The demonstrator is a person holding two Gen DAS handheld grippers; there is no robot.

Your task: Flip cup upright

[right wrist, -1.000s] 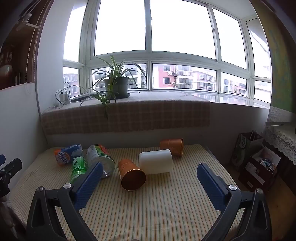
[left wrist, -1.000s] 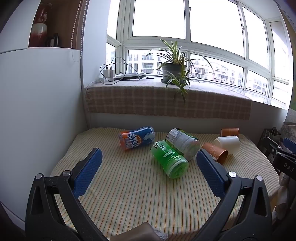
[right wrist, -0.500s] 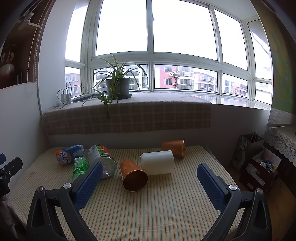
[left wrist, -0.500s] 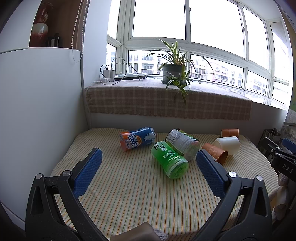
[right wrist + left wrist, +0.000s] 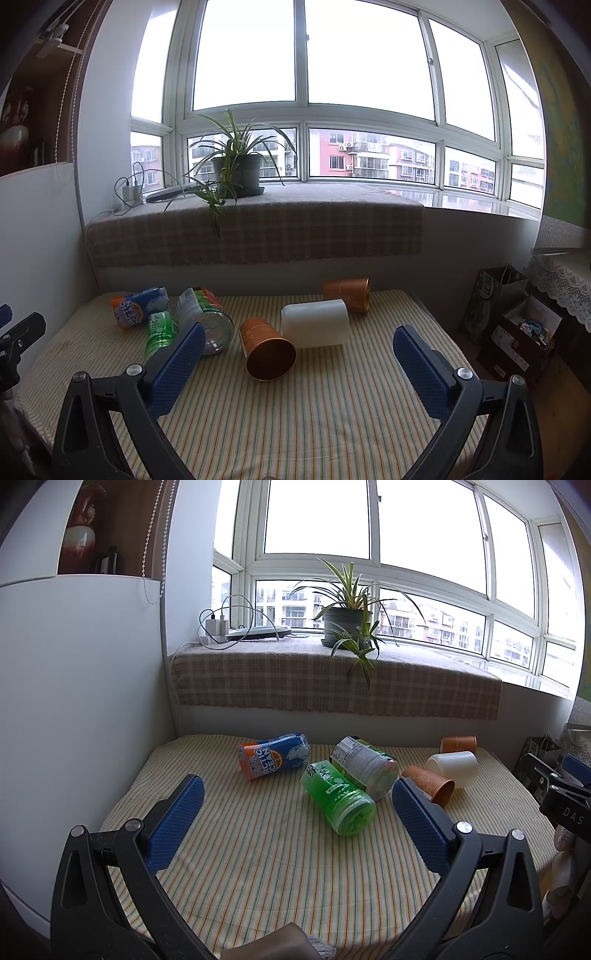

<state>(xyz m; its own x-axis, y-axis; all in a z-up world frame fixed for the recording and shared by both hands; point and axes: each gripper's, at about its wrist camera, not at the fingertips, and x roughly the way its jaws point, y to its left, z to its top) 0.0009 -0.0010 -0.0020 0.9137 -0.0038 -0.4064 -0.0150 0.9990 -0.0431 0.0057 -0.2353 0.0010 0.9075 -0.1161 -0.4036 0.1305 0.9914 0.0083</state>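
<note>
left wrist: table's left, facing window | right wrist: right | shared: white cup

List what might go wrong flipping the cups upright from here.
1. The near copper cup lies close against the white cup; the right gripper, jaws open, may knock the white one rolling.
2. The clear bottle lies just left of that cup and could be nudged.
3. The far copper cup lies behind the white cup, so reaching it risks bumping that.
</note>
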